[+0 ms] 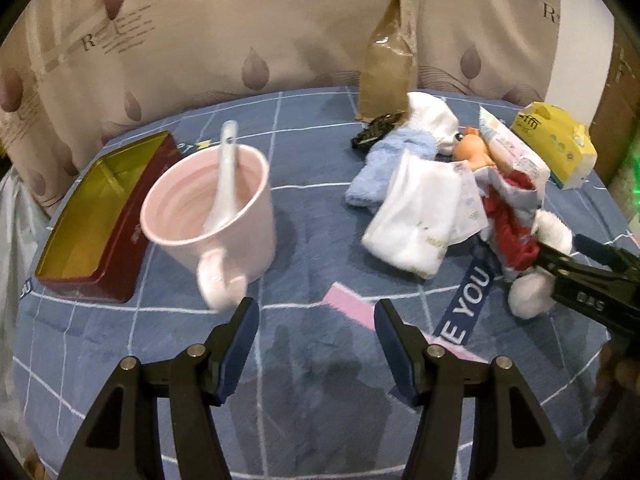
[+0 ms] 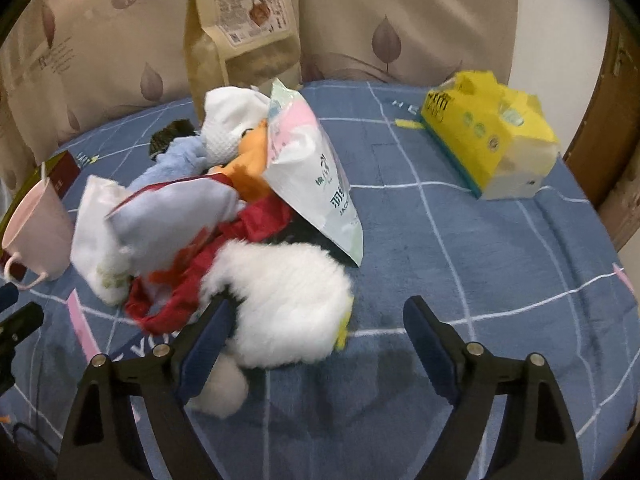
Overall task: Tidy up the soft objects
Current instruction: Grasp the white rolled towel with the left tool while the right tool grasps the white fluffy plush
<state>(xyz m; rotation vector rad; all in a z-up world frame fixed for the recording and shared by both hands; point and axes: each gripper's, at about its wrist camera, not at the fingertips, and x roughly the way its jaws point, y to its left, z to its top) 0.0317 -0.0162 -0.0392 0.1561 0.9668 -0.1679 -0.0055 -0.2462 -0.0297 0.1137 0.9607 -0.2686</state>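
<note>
A heap of soft things lies on the blue checked blanket [image 1: 312, 240]. It holds a white folded towel [image 1: 416, 216], a light-blue towel [image 1: 384, 168], a white waffle cloth [image 1: 432, 120] and a fluffy white plush toy [image 2: 280, 292] with red cloth around it. My right gripper [image 2: 320, 302] straddles the plush's white body. Its left finger touches the fur and its right finger stands clear, so nothing is pinched. In the left wrist view the right gripper [image 1: 560, 246] reaches in from the right. My left gripper [image 1: 316, 308] hangs open over bare blanket, just in front of the pink mug [image 1: 212, 208].
The mug holds a white spoon [image 1: 224, 176]. A red tin [image 1: 92, 208] with a gold inside lies at the left. A brown paper bag [image 2: 244, 28] stands at the back, a yellow tissue pack [image 2: 492, 140] at the right. A wipes pack [image 2: 312, 168] and an orange toy [image 1: 472, 152] rest on the heap.
</note>
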